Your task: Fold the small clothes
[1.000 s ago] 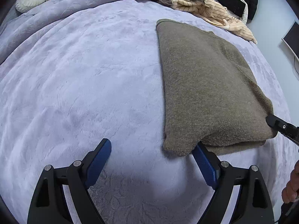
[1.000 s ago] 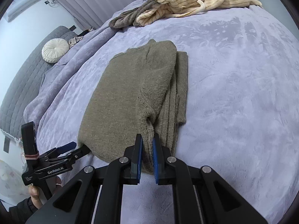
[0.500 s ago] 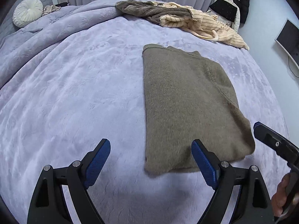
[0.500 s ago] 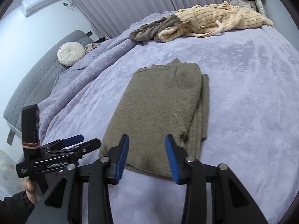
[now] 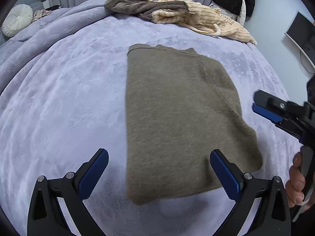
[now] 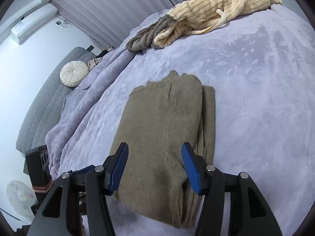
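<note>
- The bed (image 5: 59, 90), under a lilac plush cover, carries everything.
- The olive sweater (image 5: 177, 118) lies folded in a long rectangle mid-bed, layered edges stacked along its right side, likely awaiting one more fold.
- A heap of unfolded clothes (image 5: 177, 13) sits at the far edge, kept out of the way.
- The left gripper (image 5: 159, 169) hangs spread wide over the sweater's near hem, grasping nothing.
- The right gripper (image 6: 155, 165) is likewise released above the near end.

Both wrist cameras are looking forward and down from close above the bed (image 5: 59, 98), sharing the folded sweater (image 5: 177, 118) (image 6: 163, 129) from opposite sides.
</note>
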`<state>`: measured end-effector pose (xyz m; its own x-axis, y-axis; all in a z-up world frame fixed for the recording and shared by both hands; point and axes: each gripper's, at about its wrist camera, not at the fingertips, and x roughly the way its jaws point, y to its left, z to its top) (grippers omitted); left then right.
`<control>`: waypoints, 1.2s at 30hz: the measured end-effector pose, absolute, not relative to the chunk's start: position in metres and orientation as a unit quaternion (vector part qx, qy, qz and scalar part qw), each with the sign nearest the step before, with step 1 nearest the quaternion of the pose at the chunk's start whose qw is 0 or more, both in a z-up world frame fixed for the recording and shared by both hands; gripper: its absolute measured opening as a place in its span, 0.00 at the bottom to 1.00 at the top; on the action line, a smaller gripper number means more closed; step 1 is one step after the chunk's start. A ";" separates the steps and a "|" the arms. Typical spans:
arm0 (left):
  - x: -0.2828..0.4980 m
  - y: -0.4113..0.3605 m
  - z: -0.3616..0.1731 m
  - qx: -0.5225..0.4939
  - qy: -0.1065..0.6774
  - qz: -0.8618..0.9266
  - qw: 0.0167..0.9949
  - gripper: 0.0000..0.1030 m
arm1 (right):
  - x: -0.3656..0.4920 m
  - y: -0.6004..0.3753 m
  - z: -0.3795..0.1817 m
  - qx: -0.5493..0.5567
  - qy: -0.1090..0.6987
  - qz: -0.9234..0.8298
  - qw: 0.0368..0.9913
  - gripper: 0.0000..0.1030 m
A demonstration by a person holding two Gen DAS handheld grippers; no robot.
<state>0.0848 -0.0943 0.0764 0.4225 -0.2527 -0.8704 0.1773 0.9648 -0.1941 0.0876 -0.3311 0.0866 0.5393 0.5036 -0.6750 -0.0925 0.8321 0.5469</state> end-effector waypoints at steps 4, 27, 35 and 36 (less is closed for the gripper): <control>0.096 -0.112 0.073 -0.023 0.530 -0.121 0.839 1.00 | 0.133 -0.329 0.077 0.225 0.481 0.174 0.830 0.58; 0.061 -0.217 0.067 0.037 0.508 -0.297 0.808 1.00 | 0.229 -0.350 0.046 0.162 0.505 0.144 0.836 0.14; 0.058 -0.173 0.104 0.019 0.496 -0.245 0.833 1.00 | 0.152 -0.362 0.105 0.179 0.436 0.165 0.867 0.40; 0.057 -0.167 0.105 0.021 0.496 -0.236 0.836 1.00 | 0.139 -0.358 0.110 0.185 0.428 0.177 0.867 0.44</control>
<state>0.0567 -0.1671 0.1047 0.3971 -0.3731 -0.8385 0.4141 0.8882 -0.1991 0.1387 -0.3581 0.1099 0.5707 0.4648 -0.6770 -0.1479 0.8691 0.4721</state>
